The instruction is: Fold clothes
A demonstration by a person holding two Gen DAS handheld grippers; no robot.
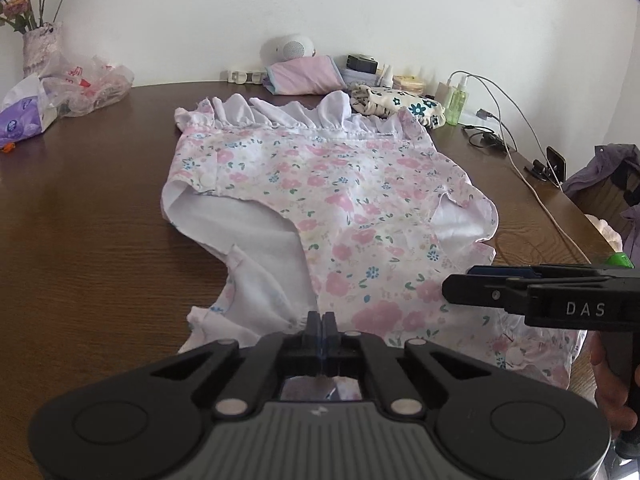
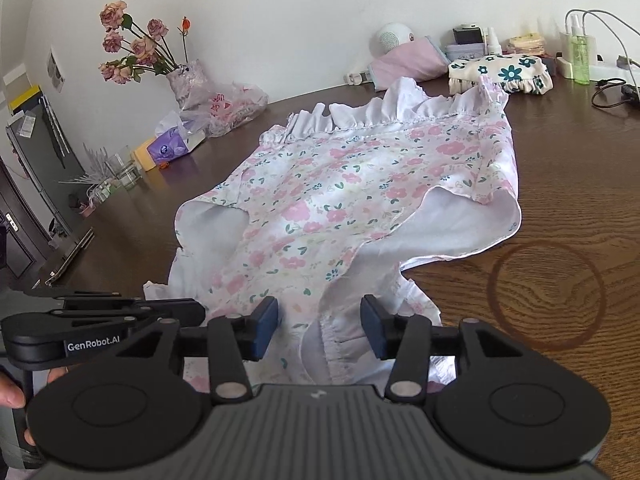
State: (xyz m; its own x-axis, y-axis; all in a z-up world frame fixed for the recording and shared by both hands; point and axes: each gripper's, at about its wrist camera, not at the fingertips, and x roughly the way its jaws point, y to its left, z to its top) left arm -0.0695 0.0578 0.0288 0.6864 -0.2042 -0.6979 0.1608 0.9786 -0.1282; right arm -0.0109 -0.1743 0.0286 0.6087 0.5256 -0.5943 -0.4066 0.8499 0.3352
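A pink floral garment (image 1: 340, 200) (image 2: 340, 184) with a white ruffled far edge lies spread on the brown wooden table (image 1: 80, 240) (image 2: 560, 200). My left gripper (image 1: 322, 320) is shut at the garment's near edge, where the white cloth puckers into its tips; the right wrist view shows it from the side (image 2: 198, 312). My right gripper (image 2: 320, 326) stands open over the near hem. Cloth lies between its blue pads (image 2: 266, 326), which do not press on it. From the left wrist view it appears at the right (image 1: 460, 282).
A vase of flowers (image 2: 184, 80), a plastic bag (image 1: 96, 84) and a tissue pack (image 1: 24, 116) sit at the far left. A folded pink cloth (image 1: 304, 76), a flowered pouch (image 1: 404, 106), a green bottle (image 1: 456, 100) and cables (image 1: 520, 152) line the back right. A ring stain (image 2: 548, 296) marks the wood.
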